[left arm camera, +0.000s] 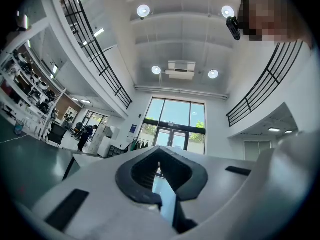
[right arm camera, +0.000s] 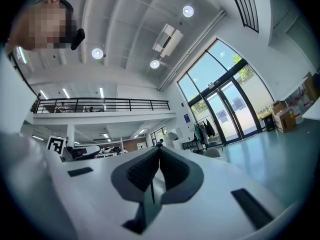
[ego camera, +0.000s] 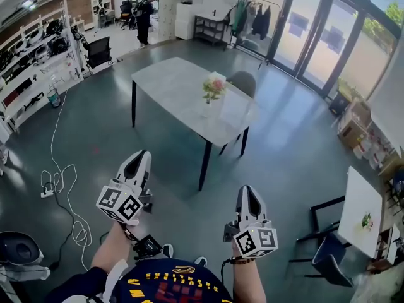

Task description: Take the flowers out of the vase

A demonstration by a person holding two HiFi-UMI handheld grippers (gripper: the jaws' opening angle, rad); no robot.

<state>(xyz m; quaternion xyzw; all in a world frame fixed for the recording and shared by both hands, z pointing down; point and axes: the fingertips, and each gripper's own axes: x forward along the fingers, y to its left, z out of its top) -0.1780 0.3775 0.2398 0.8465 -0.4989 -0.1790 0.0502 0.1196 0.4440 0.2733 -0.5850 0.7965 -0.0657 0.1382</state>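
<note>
Holding left gripper [ego camera: 141, 154] and right gripper [ego camera: 247, 190] low in frame, jaws clenched empty, well apart from the centre desk [ego camera: 169, 81] where flowers [ego camera: 214, 86] sit in the vase [ego camera: 207, 109]; nothing yet removed.

The left claw [left arm camera: 159, 170] fills the bottom of the view, its dark pads pressed together with nothing between them. It tilts upward toward tall glass doors [left arm camera: 172, 129] at the far end of a high hall. Round ceiling lights [left arm camera: 143, 10] and an air unit [left arm camera: 181, 68] sit overhead, and black balcony railings [left arm camera: 95, 49] run along both sides. At the left are shelves [left arm camera: 30, 94] crowded with gear and a person [left arm camera: 85, 136] standing far off. A grey table [left arm camera: 80, 157] edge shows just above the claw's white body.
</note>
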